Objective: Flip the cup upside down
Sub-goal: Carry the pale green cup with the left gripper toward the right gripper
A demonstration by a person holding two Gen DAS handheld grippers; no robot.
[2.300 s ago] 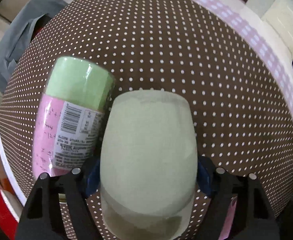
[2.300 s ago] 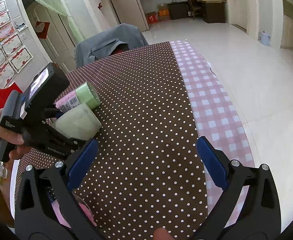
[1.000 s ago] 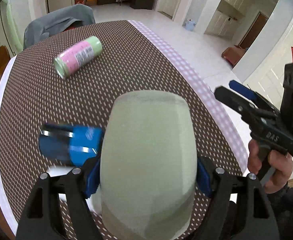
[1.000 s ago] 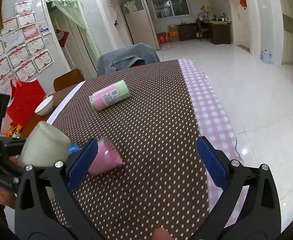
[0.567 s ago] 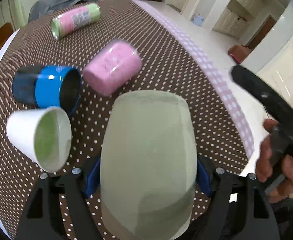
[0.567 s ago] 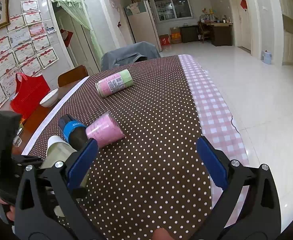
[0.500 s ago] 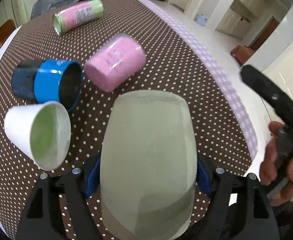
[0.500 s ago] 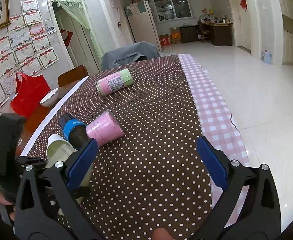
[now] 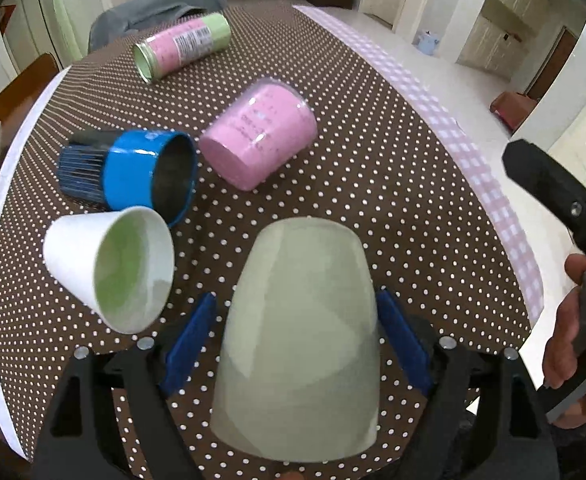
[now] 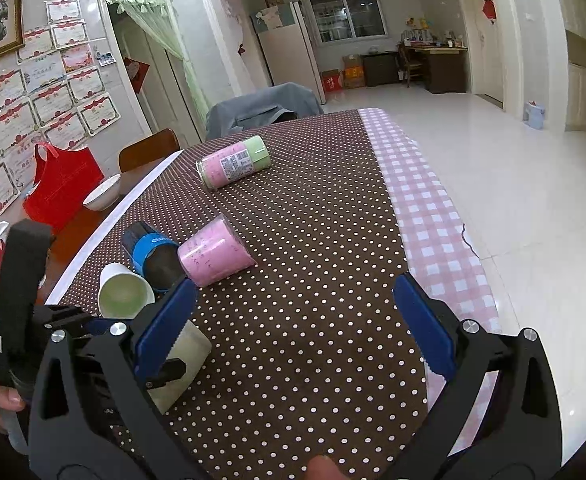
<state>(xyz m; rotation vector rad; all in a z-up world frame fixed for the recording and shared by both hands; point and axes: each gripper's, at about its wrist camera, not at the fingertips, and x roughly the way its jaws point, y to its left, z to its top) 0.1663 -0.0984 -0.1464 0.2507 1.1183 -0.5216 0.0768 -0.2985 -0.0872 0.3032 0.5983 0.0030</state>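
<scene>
A pale green cup (image 9: 299, 340) stands upside down on the dotted brown tablecloth (image 9: 373, 184), closed base up, rim on the cloth. My left gripper (image 9: 299, 336) has its blue pads on either side of the cup with a gap showing, so it is open. In the right wrist view the same cup (image 10: 181, 364) sits low at the left, partly behind my finger. My right gripper (image 10: 293, 328) is open and empty above the near part of the table.
A white cup with green inside (image 9: 109, 264), a blue and black cup (image 9: 133, 176), a pink cup (image 9: 259, 136) and a pink-green can (image 9: 181, 46) all lie on their sides beyond. A pink checked strip (image 10: 429, 220) runs along the right table edge.
The left gripper carried the pale green cup from beside the can to the near table, set it down upside down, and its pads have come off the cup's sides.
</scene>
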